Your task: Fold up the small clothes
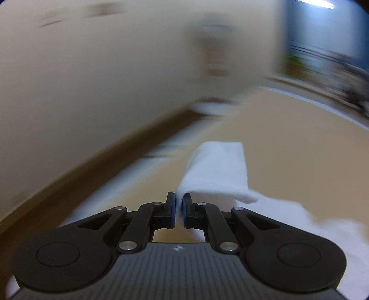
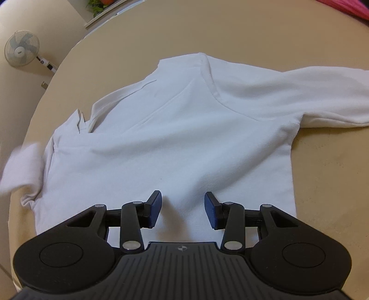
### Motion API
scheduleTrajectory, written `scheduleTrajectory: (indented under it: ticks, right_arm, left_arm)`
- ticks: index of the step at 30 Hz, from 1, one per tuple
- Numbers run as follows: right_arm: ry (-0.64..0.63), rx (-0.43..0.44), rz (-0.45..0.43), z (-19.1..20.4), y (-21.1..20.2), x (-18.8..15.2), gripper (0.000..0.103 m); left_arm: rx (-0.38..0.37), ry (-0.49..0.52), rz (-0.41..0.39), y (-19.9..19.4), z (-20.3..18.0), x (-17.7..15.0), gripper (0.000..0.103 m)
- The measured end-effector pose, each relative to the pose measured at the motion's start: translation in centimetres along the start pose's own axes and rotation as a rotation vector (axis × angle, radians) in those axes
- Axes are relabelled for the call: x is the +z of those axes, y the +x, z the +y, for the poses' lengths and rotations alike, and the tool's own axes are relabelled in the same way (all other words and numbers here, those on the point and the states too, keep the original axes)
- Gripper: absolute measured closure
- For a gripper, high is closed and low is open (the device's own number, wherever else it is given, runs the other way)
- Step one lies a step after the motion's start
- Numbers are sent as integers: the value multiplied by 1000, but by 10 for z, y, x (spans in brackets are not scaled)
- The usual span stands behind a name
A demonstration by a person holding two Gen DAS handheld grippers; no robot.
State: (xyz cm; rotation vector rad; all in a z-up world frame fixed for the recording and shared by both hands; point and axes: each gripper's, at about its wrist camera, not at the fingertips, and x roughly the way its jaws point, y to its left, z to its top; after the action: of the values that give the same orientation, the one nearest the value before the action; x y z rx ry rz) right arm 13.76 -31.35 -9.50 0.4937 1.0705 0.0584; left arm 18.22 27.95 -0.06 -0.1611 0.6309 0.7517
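White long-sleeved shirt (image 2: pixel 166 143) lying flat across beige tabletop (image 2: pixel 322 184). Left tool (image 1: pixel 179 203) pinching sleeve cuff (image 1: pixel 216 173), folding inward; right tool (image 2: pixel 182 207) hovering spread over hem. Next: laying sleeve flat.

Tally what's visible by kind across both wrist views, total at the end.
White shirt: 1
Beige table: 1
Grippers: 2, the left gripper pinching the shirt's sleeve, the right gripper open over the hem
Wall fan: 1
Potted plant: 1
Total: 6
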Motion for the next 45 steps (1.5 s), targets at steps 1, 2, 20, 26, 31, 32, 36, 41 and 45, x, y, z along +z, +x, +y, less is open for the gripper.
scheduleTrajectory:
  ticks: [1, 2, 20, 26, 31, 32, 36, 41, 45]
  right_arm:
    - [-2, -2, -1, 2, 2, 0, 59]
    - [-5, -4, -1, 3, 4, -1, 60]
    - [84, -75, -69, -29, 13, 15, 61]
    - [110, -119, -183, -50, -25, 7, 61]
    - [115, -55, -194, -65, -81, -25, 61]
    - [106, -48, -198, -66, -91, -33, 61]
    - [28, -55, -172, -77, -124, -82, 61]
    - [89, -41, -82, -108, -134, -132, 60]
    - [58, -50, -43, -116, -129, -149, 60]
  left_arm:
    - [116, -80, 15, 15, 39, -5, 96]
    - [190, -162, 50, 26, 70, -10, 94]
    - [-268, 295, 352, 44, -71, -80, 52]
    - [-390, 258, 240, -33, -66, -76, 52]
    - [-528, 256, 298, -84, -47, -110, 58]
    - [-542, 267, 318, -95, -44, -120, 62]
    - [-563, 304, 427, -111, -10, -162, 75]
    - [-563, 332, 575, -121, 12, -214, 75]
    - [-575, 361, 627, -127, 15, -237, 75]
